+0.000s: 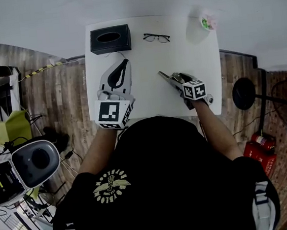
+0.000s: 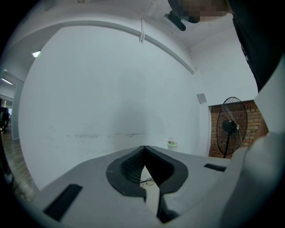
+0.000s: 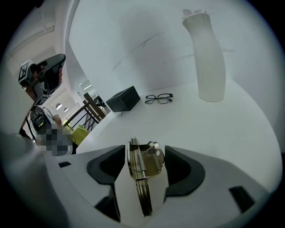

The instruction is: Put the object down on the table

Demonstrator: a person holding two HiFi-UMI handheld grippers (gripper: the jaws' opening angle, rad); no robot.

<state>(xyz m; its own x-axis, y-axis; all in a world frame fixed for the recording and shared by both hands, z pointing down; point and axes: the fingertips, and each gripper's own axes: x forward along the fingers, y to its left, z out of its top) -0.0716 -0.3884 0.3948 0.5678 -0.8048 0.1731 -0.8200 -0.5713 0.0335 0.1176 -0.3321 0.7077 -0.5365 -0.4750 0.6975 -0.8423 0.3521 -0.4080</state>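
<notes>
A metal tool with springs (image 3: 143,167) stands on edge between the jaws of my right gripper (image 3: 144,151). The jaws are spread wide and neither pad presses on the tool. In the head view the tool (image 1: 166,77) pokes out ahead of my right gripper (image 1: 176,79), low over the white table (image 1: 144,76) at its front right; it appears to rest on the top. My left gripper (image 1: 124,63) lies over the table's left half with its tips together. In its own view my left gripper (image 2: 143,149) holds nothing.
A black tissue box (image 1: 109,39) sits at the back left, glasses (image 1: 156,37) at the back middle, and a tall white vase (image 1: 199,27) at the back right. A standing fan (image 1: 244,93) is on the floor to the right of the table.
</notes>
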